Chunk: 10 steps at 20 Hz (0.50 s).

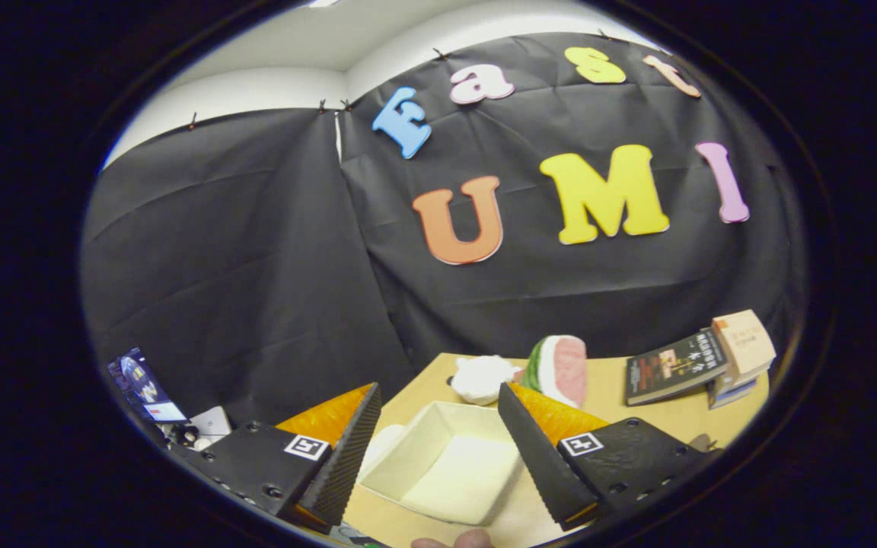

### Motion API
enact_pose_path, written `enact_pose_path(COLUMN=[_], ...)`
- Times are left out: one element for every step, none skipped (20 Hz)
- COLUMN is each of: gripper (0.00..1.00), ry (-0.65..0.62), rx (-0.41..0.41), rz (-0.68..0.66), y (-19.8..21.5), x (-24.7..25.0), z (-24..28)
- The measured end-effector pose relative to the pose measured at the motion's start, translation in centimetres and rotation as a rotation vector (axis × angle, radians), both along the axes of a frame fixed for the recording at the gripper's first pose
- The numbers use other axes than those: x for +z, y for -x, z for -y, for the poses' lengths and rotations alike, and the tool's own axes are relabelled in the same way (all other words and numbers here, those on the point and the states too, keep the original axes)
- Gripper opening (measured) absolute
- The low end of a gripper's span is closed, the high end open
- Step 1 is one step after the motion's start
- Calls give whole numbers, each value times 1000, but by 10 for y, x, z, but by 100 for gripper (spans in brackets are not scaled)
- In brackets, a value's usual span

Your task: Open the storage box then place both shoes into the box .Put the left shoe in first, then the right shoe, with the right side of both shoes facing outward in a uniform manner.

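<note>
Gripper view: gripper [438, 449] fingers spread wide, holding nothing. The storage box [446, 468], a pale open-topped tray, lies between and just below the fingertips on the table [636, 415], one corner turned toward the far wall; its inside looks empty. No shoe can be made out. Beyond the box sit a white lump [482, 378] and a watermelon-slice toy [560, 369]; further off to the box's right, stacked books [701, 361]. Judgement: the box is already reachable straight ahead.

Gripper [438, 449]: we see its fingers spread wide, holding nothing.
Storage box [446, 468]: open, white, between our fingers, on the table [636, 426].
Beyond it: a white object [482, 378], watermelon slice [560, 369], stacked books [701, 364].
</note>
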State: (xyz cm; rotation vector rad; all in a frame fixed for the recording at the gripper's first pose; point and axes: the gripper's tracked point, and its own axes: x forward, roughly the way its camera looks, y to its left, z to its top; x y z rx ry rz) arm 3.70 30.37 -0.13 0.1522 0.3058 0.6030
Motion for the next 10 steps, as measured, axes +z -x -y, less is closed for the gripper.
enact_pose_path(gripper=[94,94,94,94,94,94,94,94,94,94], ry=[10,23,35,45,49,53,63,78,95,106], rx=[-35,-68,-103,-135,-166,-193,-220,-248,-279,-303], rz=[15,35,54,69,79,86,93,102,110,106], y=[0,-2,-4,-5,-3,-2,1,1,0,0], x=[2,5,6,8,9,8,5,3,-1,-6], z=[21,44,65,87,106,124,143,163,183,199])
